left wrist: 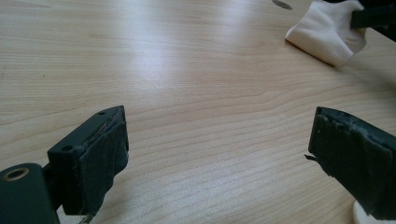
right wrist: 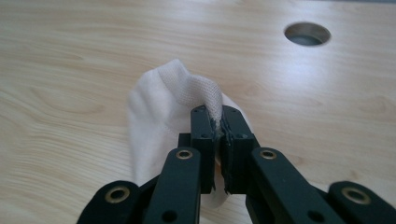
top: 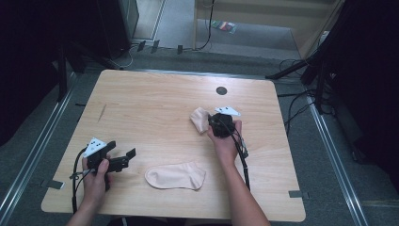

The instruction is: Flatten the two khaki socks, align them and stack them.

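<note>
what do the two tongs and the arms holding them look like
Both tongs, left and right, are black, with bolted link arms and worn dark pads. Each carries a pale three-cornered plate with dark dots and trails a black cable. No sleeves show on the forearms.

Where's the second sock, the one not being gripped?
In the high view, the flat sock lies near the table's front edge, between the person's forearms, nearer than the pinched sock held by the right gripper.

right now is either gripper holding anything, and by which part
The right gripper is shut on the bunched sock, pinching its ribbed cuff edge. The left gripper is open and holds nothing.
</note>
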Tool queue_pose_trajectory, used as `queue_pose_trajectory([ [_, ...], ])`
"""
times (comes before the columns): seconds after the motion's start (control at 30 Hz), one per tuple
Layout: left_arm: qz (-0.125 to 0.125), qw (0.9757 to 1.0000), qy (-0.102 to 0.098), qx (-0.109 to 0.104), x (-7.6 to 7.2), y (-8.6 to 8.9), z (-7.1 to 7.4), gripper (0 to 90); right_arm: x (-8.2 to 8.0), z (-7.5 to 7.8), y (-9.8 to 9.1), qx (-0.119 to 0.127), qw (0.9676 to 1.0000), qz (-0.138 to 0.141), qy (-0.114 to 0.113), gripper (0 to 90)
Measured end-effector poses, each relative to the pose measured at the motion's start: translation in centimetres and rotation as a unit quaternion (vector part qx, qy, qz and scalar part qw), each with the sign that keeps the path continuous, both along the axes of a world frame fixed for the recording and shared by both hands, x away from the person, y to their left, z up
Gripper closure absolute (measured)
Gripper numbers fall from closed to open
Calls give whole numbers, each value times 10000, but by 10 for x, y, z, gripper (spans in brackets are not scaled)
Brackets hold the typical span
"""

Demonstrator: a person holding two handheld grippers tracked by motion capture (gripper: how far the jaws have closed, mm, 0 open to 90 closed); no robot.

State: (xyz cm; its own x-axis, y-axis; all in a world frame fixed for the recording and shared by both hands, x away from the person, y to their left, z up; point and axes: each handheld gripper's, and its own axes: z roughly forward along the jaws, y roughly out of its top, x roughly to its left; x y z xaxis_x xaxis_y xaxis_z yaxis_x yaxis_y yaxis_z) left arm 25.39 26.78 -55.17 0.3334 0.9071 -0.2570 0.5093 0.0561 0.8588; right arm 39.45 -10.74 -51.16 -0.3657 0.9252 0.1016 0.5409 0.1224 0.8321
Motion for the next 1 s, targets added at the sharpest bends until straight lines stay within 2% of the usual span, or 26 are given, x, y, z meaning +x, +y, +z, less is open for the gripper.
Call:
queue_pose_trajectory([
  [0.07, 12, 10000, -6, 6, 0, 0, 0, 52, -5, 11, 7, 9, 9998, 163, -76, 867],
  [0.23, 19, 10000, -19, 9, 0, 0, 0, 52, -16, 40, 36, 222, 9978, 598, -175, 869],
  [0.27, 19, 10000, -19, 9, 0, 0, 0, 52, -16, 40, 36, 222, 9978, 598, -175, 869],
  [0.3, 17, 10000, -31, 15, 0, 0, 0, 52, -21, 53, 51, 357, 9956, 834, -242, 868],
  [0.37, 15, 10000, -36, 16, 0, 0, 0, 52, -26, 66, 61, 569, 9922, 1055, -333, 868],
  [0.4, 15, 10000, -36, 16, 0, 0, 0, 52, -29, 76, 67, 788, 9880, 1263, -412, 868],
  [0.5, 37, 10000, -48, -27, 0, 0, 0, 52, -37, 95, 73, 1157, 9806, 1484, -548, 866],
  [0.57, 19, 10000, -45, -18, 0, 0, 0, 52, -37, 95, 72, 1187, 9811, 1453, -472, 865],
  [0.6, 21, 10000, -41, -23, 0, 0, 0, 52, -36, 91, 69, 1205, 9818, 1429, -339, 864],
  [0.67, 24, 10000, -35, -28, 0, 0, 0, 52, -32, 72, 60, 1275, 9824, 1366, -4, 863],
  [0.7, 23, 10000, -33, -28, 0, 0, 0, 52, -30, 55, 52, 1219, 9840, 1277, 254, 863],
  [0.73, 20, 10000, -34, -28, 0, 0, 0, 52, -28, 43, 47, 1162, 9851, 1201, 420, 861],
  [0.83, 29, 10000, -33, -32, 0, 0, 0, 52, -21, -3, 22, 790, 9892, 810, 929, 833],
  [0.87, 30, 10000, -28, -34, 0, 0, 0, 52, -20, -14, 12, 602, 9915, 624, 970, 780],
  [0.9, 32, 10000, -30, -34, 0, 0, 0, 52, -20, -22, 3, 528, 9933, 425, 941, 727],
  [0.93, 31, 10000, -27, -34, 0, 0, 0, 52, -21, -26, -7, 564, 9934, 276, 956, 729],
  [1.0, 58, 10000, -12, 14, 1, 0, 0, 54, -24, -28, -23, 752, 9932, 160, 874, 706],
])
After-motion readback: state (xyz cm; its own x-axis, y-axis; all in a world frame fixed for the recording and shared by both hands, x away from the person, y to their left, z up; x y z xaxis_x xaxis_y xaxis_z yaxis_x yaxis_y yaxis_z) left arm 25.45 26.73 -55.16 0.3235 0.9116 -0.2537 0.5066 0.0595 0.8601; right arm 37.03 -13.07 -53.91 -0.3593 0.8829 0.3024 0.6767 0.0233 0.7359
